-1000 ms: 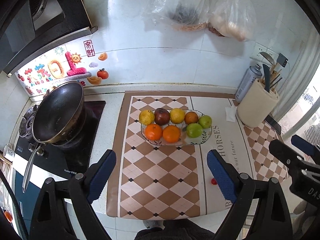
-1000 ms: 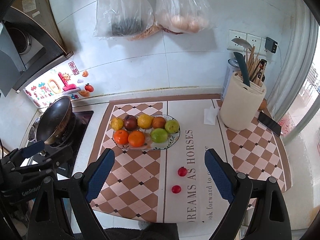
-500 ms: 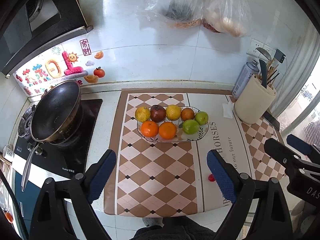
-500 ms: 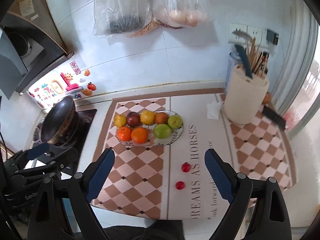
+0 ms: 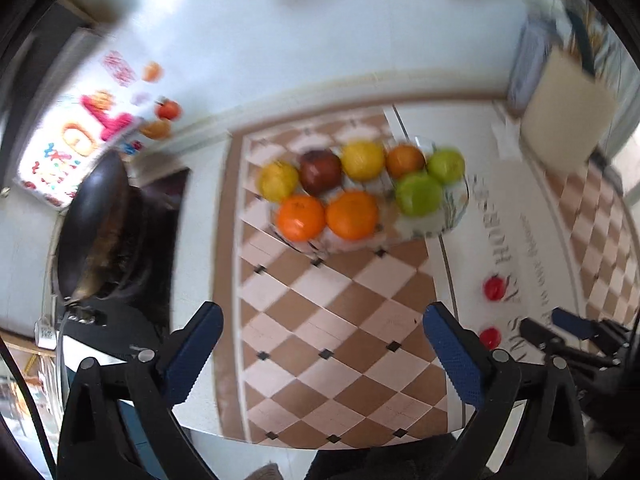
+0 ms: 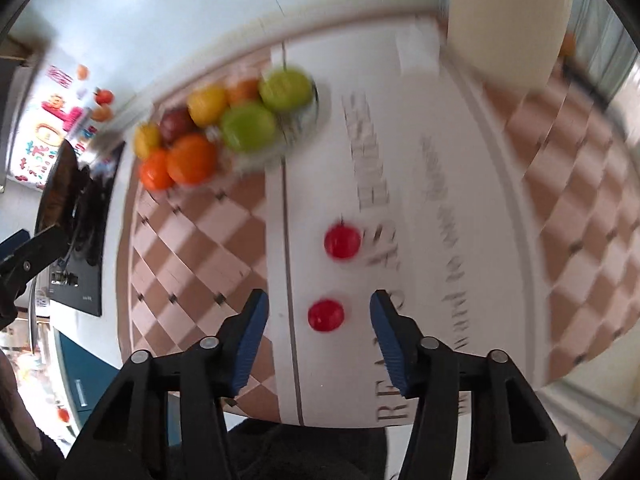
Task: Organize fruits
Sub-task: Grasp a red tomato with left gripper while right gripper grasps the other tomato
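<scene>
- We are bringing the right gripper down toward the mat; a second ago it was hanging high over the whole counter, and now its blue pads are bracketing the near tomato, apart from it on both sides.
- The jaws are narrowing but are gaping enough to clear the fruit, and they are holding nothing.
- The far tomato is lying just beyond on the white panel, clear of the pads.
- The plate, far and left of the tomatoes, is carrying oranges, limes and the other fruit; its right end is looking free.
- We are lowering the left gripper too; it is hanging wide and empty over the checks, near the plate.
- Both views are blurring with the motion.
- We are judging that the sorting is entering its first pick: the near tomato, then the plate.
</scene>
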### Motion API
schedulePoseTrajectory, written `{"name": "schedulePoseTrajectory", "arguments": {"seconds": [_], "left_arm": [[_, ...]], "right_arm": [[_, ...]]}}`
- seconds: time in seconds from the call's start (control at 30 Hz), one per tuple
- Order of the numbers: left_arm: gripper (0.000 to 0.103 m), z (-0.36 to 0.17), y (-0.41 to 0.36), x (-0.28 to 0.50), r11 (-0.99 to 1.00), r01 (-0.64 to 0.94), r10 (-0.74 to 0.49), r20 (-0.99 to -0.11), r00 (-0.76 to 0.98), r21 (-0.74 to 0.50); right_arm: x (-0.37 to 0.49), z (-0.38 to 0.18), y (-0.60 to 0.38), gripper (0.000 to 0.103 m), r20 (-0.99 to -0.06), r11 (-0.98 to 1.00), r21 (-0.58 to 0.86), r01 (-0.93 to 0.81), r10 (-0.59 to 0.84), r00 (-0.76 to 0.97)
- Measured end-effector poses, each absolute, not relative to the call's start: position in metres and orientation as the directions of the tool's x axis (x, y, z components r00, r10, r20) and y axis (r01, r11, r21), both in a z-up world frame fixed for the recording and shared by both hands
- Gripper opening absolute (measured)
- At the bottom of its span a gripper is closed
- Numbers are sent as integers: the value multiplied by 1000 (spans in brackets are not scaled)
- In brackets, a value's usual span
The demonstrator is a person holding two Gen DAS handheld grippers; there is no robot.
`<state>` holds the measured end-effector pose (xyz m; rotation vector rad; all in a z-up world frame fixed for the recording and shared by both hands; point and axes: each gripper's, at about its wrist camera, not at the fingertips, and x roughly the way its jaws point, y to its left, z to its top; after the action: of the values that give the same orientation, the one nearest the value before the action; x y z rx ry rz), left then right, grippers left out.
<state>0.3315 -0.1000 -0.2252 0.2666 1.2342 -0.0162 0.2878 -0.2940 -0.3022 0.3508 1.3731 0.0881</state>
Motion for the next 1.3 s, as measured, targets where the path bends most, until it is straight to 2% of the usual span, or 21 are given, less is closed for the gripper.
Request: {"name": "schedulePoseTrajectory", "arguments": {"seconds": [0.17, 0.23, 0.4, 0.67, 0.9, 0.93, 0.97, 1.1, 1.23, 1.3], "left_arm": [[102, -282, -116, 344, 954, 205, 171, -960, 223, 218], [102, -296, -119, 348, 953, 212, 178, -967, 183, 216], [102, -313, -133, 357, 958, 225, 151, -978, 141, 180], [102, -337, -191, 374, 956, 292, 9, -998, 59, 25], [99, -361, -244, 372, 940, 331, -80, -996, -34, -87], [95, -363, -250, 371, 935, 342, -84, -996, -36, -91], [85, -366, -256, 369, 931, 352, -86, -996, -38, -94], [59, -379, -273, 365, 920, 378, -85, -994, -70, -105], [30, -381, -277, 362, 914, 392, -87, -995, -57, -103], [27, -379, -274, 364, 914, 389, -100, -993, -59, -115]], "right_arm": [[290, -353, -286, 44, -947, 938, 313, 146, 298, 120], [291, -368, -283, 33, -945, 936, 323, 139, 311, 98], [286, -371, -287, 32, -942, 935, 329, 134, 315, 116], [282, -349, -344, 32, -937, 906, 337, 257, 294, 190], [284, -354, -396, 32, -951, 886, 297, 356, 243, 191], [284, -355, -399, 32, -952, 884, 294, 363, 239, 191], [284, -355, -403, 32, -953, 881, 293, 371, 237, 191], [278, -357, -409, 33, -955, 880, 287, 379, 230, 188], [281, -356, -408, 33, -956, 886, 283, 369, 228, 185], [285, -354, -405, 33, -955, 889, 284, 361, 228, 189]]}}
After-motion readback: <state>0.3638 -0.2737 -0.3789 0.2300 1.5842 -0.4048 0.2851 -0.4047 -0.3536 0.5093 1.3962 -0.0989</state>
